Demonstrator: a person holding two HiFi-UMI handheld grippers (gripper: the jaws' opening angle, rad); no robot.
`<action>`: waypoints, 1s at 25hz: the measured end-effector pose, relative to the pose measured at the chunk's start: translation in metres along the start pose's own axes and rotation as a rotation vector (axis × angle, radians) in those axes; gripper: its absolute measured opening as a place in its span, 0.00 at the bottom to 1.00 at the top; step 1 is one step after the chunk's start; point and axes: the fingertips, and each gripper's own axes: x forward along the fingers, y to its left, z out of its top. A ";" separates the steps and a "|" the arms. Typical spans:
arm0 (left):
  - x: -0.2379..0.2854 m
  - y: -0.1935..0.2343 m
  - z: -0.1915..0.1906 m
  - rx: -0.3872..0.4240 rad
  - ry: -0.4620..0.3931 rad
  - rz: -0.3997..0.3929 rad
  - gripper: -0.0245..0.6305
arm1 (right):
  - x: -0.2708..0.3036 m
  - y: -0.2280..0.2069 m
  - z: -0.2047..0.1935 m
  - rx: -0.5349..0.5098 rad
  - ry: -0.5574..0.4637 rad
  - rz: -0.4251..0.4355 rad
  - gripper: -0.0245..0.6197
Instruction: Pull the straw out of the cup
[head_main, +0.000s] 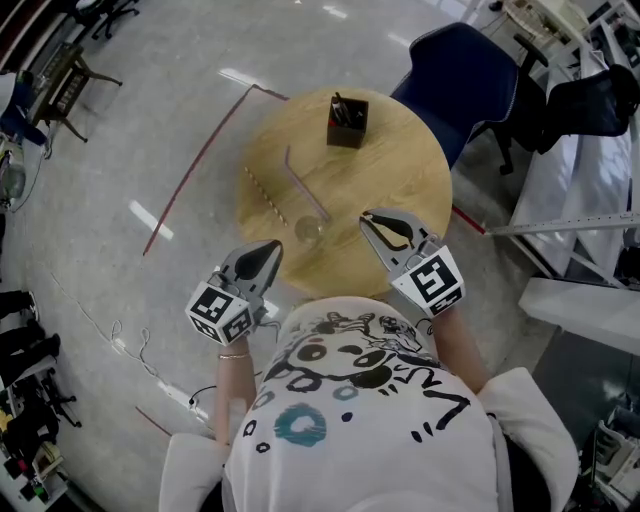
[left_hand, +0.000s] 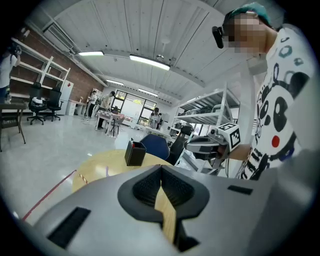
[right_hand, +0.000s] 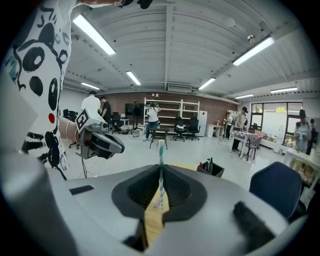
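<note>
Right claw (head_main: 368, 218): clenched on my teal-striped straw (right_hand: 160, 150), which stands upright between the jaws.
Left claw (head_main: 272, 247): clenched, nothing in it.
Clear cup (head_main: 308, 232): at the near edge of the round table (head_main: 400, 160), between my two claws.
Pink straw (head_main: 305, 187): lying mid-surface.
Brown-striped straw (head_main: 265, 195): lying toward the left edge.
Black pen holder (head_main: 347, 122): at the far edge.

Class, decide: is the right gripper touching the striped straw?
Touching. The right gripper view shows the right gripper with jaws shut on the striped straw, which stands up between them.
</note>
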 end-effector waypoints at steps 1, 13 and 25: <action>0.000 0.001 0.000 -0.001 0.002 0.001 0.06 | 0.001 0.001 -0.002 -0.004 0.008 0.003 0.10; 0.005 0.005 -0.006 0.010 0.030 0.005 0.06 | 0.013 0.007 -0.027 -0.009 0.076 0.026 0.10; 0.005 0.009 -0.003 0.003 0.036 0.009 0.06 | 0.017 0.003 -0.042 0.044 0.117 0.023 0.10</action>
